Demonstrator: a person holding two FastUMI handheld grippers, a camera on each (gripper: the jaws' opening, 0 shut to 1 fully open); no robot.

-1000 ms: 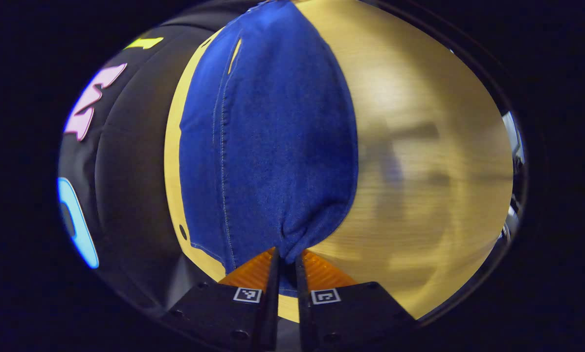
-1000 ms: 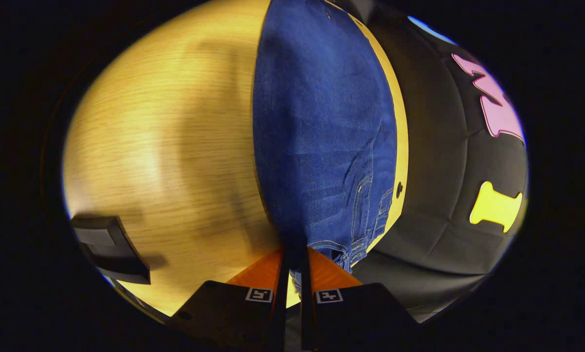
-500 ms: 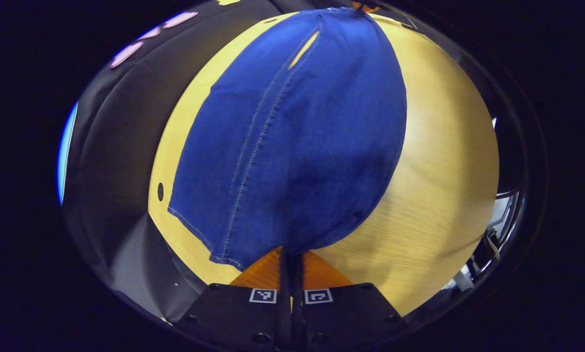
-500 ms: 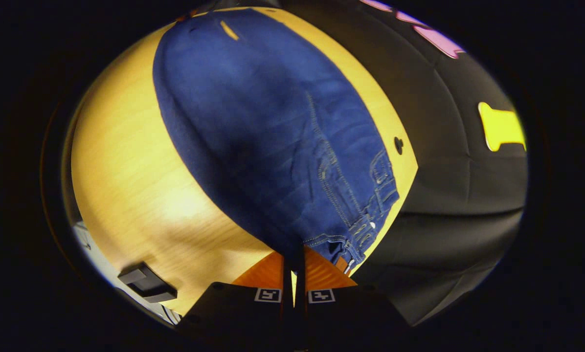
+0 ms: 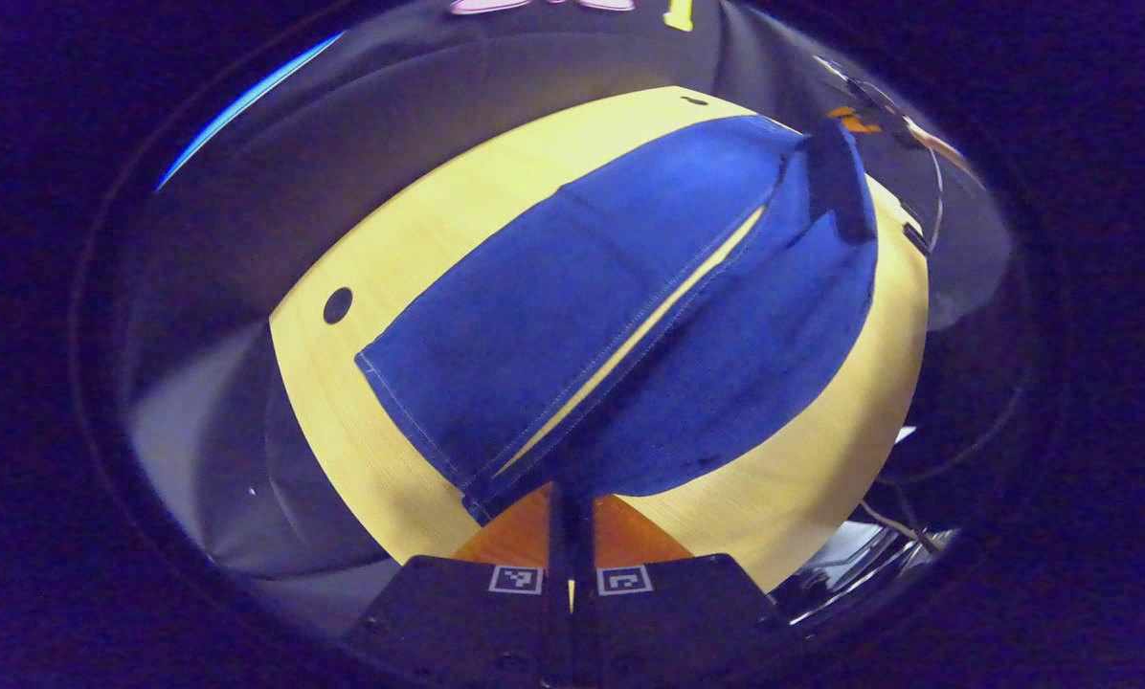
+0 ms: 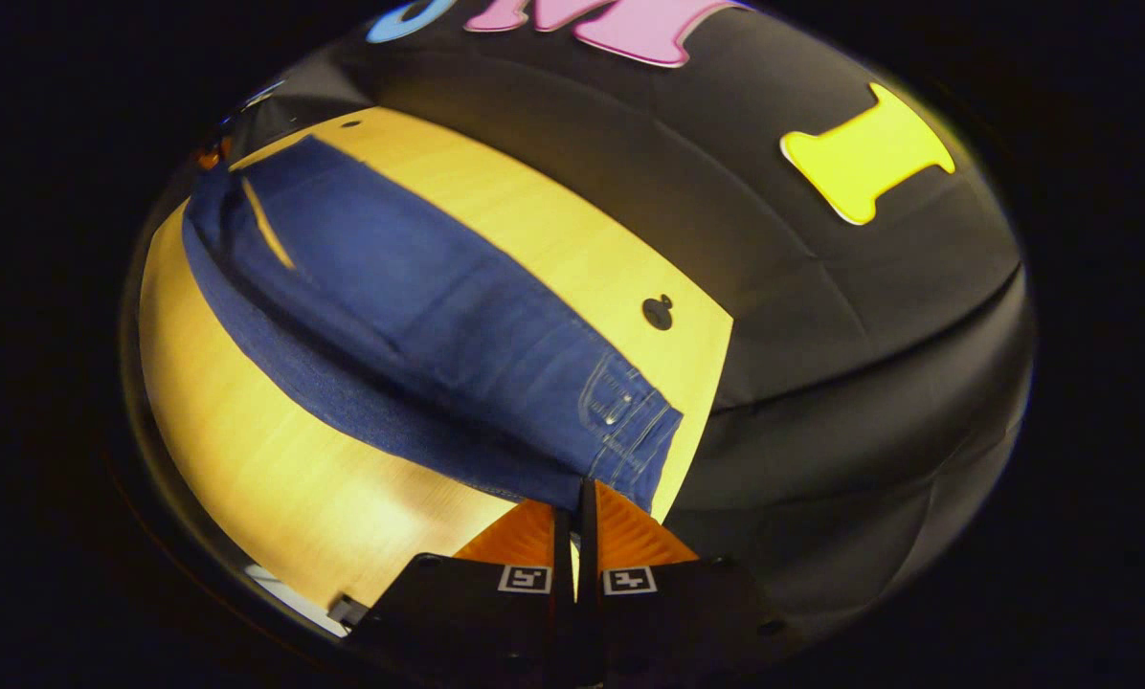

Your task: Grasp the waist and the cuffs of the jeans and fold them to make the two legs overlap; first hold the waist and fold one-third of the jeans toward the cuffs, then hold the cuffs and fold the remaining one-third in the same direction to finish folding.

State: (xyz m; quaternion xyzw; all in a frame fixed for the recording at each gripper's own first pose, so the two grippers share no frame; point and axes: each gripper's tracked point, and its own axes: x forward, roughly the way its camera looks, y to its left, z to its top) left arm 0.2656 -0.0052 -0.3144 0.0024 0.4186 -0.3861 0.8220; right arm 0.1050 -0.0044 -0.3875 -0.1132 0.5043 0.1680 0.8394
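The left gripper point(image 5: 570, 498) pinches a cuff of the jeans point(image 5: 630, 316) between its closed fingers, and the right gripper point(image 6: 579, 498) likewise clamps the waist point(image 6: 630, 431). One leg lies along the desk's point(image 6: 276, 478) far edge; the other is lifted.

Left gripper view: raised above one short end of the table point(image 5: 391, 249), looking down and along its length over the left gripper point(image 5: 570, 498), whose fingers meet at the near hem of the jeans point(image 5: 630, 316); far short edge of the table and the other gripper point(image 5: 845, 120) small at upper right. Right gripper view: raised above the opposite short end, facing back along the table point(image 6: 276, 478) from the right gripper point(image 6: 579, 502) at the waist of the jeans point(image 6: 419, 325). Shared by both: the full length of the jeans, the tabletop, and the long back edge against the booth wall point(image 6: 821, 316).
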